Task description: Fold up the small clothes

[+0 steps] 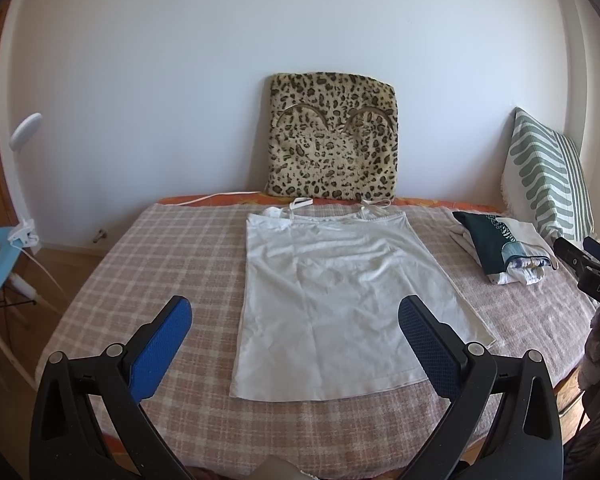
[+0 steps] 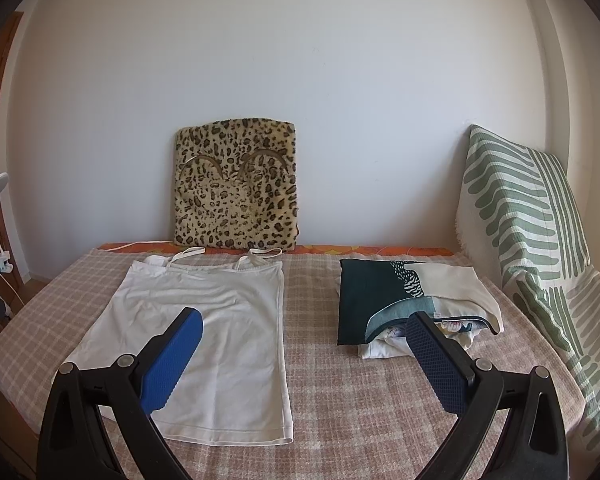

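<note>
Left wrist view shows both grippers gaping, empty — the white camisole (image 1: 332, 292), limp and light, probably wants pinching at its hem corners.

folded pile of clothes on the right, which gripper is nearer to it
Right. The right gripper hangs open just before the folded pile; the left gripper hovers open over the white camisole, further left.

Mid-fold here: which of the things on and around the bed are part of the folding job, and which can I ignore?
Job:
white camisole, spread flat, unfolded
stack of folded clothes to its right
left gripper and right gripper, both open, empty

Ignore:
leopard cushion against the wall
green striped pillow
clip lamp
checked blanket
</note>
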